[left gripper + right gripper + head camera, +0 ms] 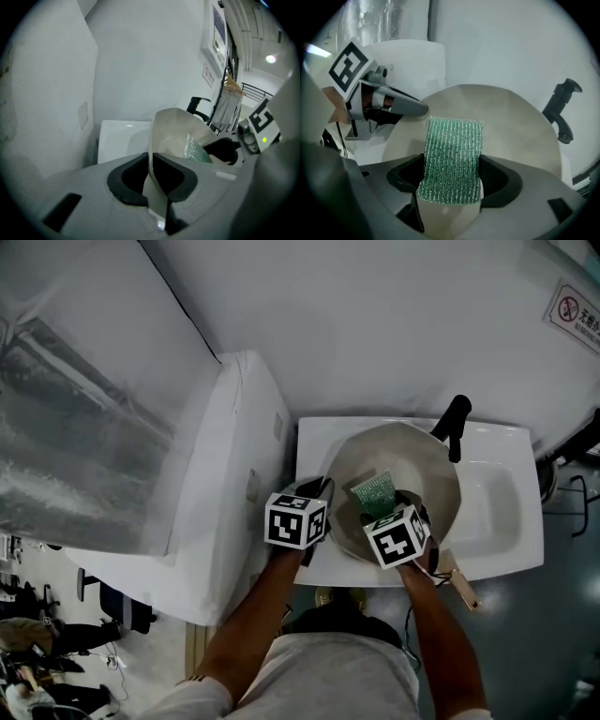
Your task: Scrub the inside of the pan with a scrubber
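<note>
A pale beige pan [427, 470] lies tilted in the white sink [502, 517]. My left gripper [322, 491] is shut on the pan's left rim; in the left gripper view the thin rim [151, 140] runs between the two dark pads. My right gripper [392, 510] is shut on a green mesh scrubber [376, 491], which sticks out past the jaws and lies against the pan's inside. In the right gripper view the scrubber [452, 157] hangs in front of the pan's floor [515, 122], and the left gripper [410, 108] clamps the rim at the left.
A black faucet [454, 424] stands at the back of the sink, close to the pan's far rim. A wooden handle [461, 585] pokes out over the sink's near edge. A white cabinet [220, 484] adjoins the sink's left side. A white wall rises behind.
</note>
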Motion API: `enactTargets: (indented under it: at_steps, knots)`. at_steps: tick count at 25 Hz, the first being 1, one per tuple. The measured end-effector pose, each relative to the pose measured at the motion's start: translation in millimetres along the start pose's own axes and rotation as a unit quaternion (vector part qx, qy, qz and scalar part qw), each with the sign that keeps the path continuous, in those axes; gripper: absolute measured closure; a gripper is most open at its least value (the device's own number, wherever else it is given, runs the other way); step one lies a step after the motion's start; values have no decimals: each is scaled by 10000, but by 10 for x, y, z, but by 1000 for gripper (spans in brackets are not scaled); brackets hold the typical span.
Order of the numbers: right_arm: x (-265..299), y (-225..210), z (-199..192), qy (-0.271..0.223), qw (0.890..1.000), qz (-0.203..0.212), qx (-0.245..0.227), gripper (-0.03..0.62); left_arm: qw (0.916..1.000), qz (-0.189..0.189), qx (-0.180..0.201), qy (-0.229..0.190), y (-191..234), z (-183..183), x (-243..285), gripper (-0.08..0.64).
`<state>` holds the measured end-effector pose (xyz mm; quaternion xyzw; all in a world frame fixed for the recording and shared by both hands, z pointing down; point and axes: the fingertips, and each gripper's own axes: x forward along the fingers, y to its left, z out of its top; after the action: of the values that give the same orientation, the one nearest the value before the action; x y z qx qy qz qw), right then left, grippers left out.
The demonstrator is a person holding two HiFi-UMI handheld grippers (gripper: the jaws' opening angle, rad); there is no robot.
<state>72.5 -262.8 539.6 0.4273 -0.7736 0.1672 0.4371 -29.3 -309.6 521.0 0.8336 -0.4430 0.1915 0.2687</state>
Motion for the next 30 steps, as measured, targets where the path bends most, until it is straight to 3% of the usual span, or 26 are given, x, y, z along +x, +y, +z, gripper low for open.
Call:
enactTargets:
  at_steps: [6, 21, 30]
  knots:
    - [201, 248, -51, 220, 9994, 253, 16, 239, 10000, 3, -2, 25, -8, -5, 3, 517]
    - [-86, -584, -432, 625, 9952, -683, -317, 239, 10000, -35, 25, 26, -5, -1, 16, 517]
    - [-50, 205, -244, 211, 9992, 58, -330, 239, 10000, 17, -14, 21, 5, -8, 31, 518]
